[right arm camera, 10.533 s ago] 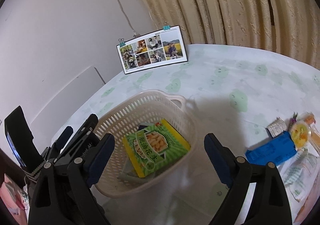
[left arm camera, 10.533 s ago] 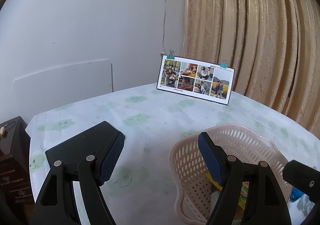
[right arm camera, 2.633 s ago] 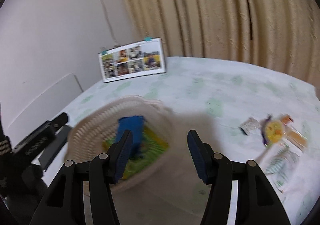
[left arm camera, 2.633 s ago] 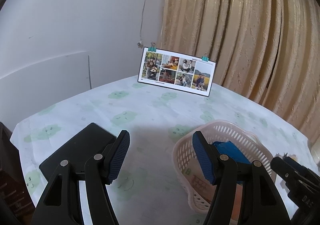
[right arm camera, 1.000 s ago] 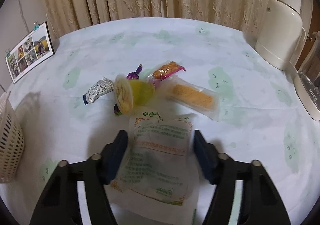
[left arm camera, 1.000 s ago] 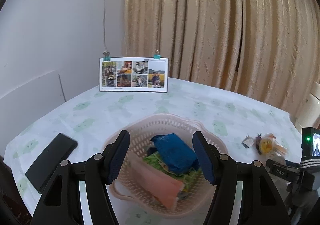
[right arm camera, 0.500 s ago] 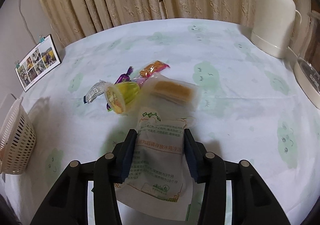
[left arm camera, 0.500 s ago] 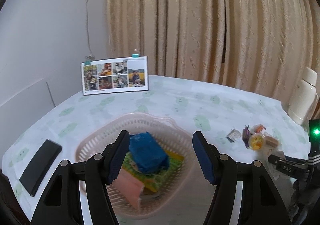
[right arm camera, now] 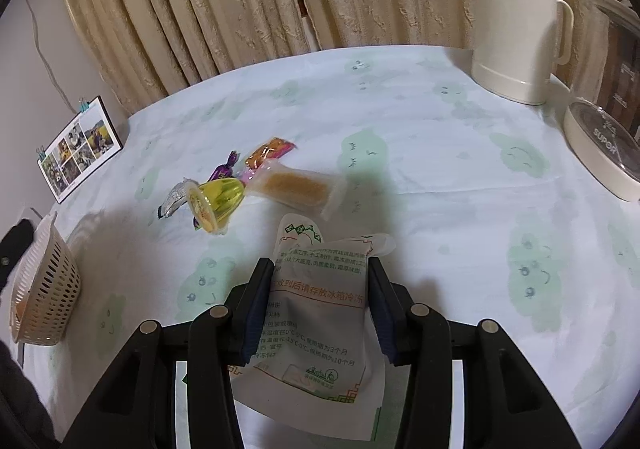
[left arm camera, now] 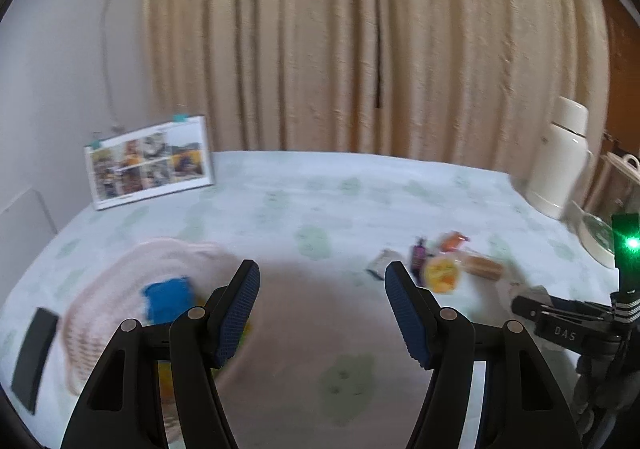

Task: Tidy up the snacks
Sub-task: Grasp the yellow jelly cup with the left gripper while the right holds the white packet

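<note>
Now, the grasp: the right gripper (right arm camera: 320, 301) straddles the flat white printed snack pouch (right arm camera: 318, 313); its narrowed jaws flank both edges, contact unclear.
Doing it well: squeeze evenly, lift flat.
Left gripper (left arm camera: 320, 313): wide open, empty.
Ahead: yellow jelly cup (right arm camera: 216, 201) and clear-wrapped cracker pack (right arm camera: 298, 189).
Far left: pink perforated plastic basket (right arm camera: 44, 289).

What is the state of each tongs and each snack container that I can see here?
Left tongs: open, empty.
Right tongs: closed on the white pouch.
Basket: upright, holding a blue packet.
Jelly cup: tipped on its side.
Kettle: upright, lid on.
</note>
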`<act>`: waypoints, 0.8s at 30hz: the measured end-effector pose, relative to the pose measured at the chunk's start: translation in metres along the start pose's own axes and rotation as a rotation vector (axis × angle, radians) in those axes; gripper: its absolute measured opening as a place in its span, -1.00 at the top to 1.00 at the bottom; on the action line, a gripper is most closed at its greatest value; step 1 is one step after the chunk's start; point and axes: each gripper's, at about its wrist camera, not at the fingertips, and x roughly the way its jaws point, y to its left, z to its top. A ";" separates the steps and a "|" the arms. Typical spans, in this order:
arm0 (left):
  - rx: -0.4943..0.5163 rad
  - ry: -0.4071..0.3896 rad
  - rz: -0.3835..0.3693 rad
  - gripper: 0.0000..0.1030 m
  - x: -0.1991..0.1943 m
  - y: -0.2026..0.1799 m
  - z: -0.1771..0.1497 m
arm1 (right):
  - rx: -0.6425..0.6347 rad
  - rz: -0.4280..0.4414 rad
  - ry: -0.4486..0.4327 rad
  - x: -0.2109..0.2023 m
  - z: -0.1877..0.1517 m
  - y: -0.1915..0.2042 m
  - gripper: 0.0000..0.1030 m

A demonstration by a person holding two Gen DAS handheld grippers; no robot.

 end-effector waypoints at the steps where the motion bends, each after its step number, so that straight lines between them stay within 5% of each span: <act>1: 0.012 0.008 -0.015 -0.28 0.005 -0.006 0.000 | 0.001 0.000 -0.002 -0.001 0.000 -0.002 0.17; 13: 0.139 0.137 -0.166 -0.28 0.072 -0.070 0.004 | 0.051 0.012 0.000 -0.004 0.000 -0.023 0.17; 24: 0.164 0.243 -0.209 -0.28 0.117 -0.089 -0.001 | 0.067 0.046 0.006 -0.006 0.002 -0.025 0.16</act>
